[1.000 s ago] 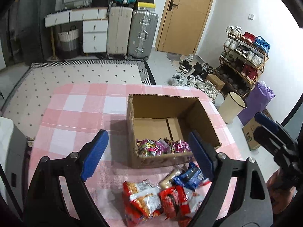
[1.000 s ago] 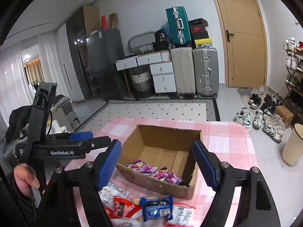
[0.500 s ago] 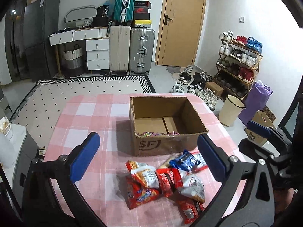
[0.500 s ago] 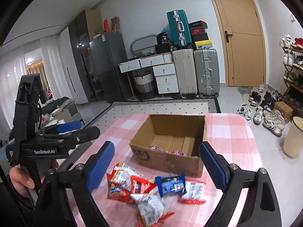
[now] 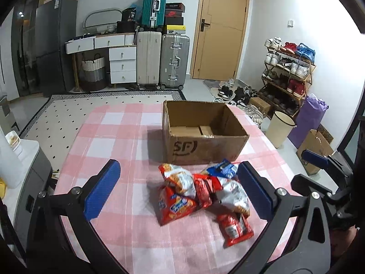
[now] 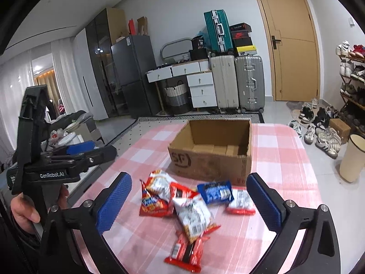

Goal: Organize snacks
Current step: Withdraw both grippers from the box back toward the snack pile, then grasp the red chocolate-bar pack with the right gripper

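**Both claws spread wide above the snack pile**

From my left wrist camera I see the left claw [image 5: 178, 191] standing fully apart over the pink-and-white checked worktop [image 5: 118, 127], its 2 blue pads [image 5: 102, 189] clear of everything and holding nothing. The snack pile [image 5: 205, 194] lies on the cloth between and beyond the pads: an orange-red chip bag [image 5: 175, 207], a white-and-orange bag [image 5: 179, 179], a blue packet [image 5: 222, 170] and a red packet [image 5: 235, 227] nearest the camera.

From my right wrist camera, the right claw [image 6: 190, 203] has its jaws opening, almost at full spread, with nothing pressed between them (the packets lie on the worktop below the gap, untouched). The blue packet [image 6: 215, 193] sits near the right pad [image 6: 264, 203], beside a small white-and-red packet [image 6: 241, 202].

The open cardboard box [image 5: 203, 134], marked SF on its near wall, stands just behind the pile. Its near wall hides part of the floor, so I cannot tell what lies there.

At the left edge of the right view, a hand [image 6: 25, 210] grips the handle of the left claw's rig.
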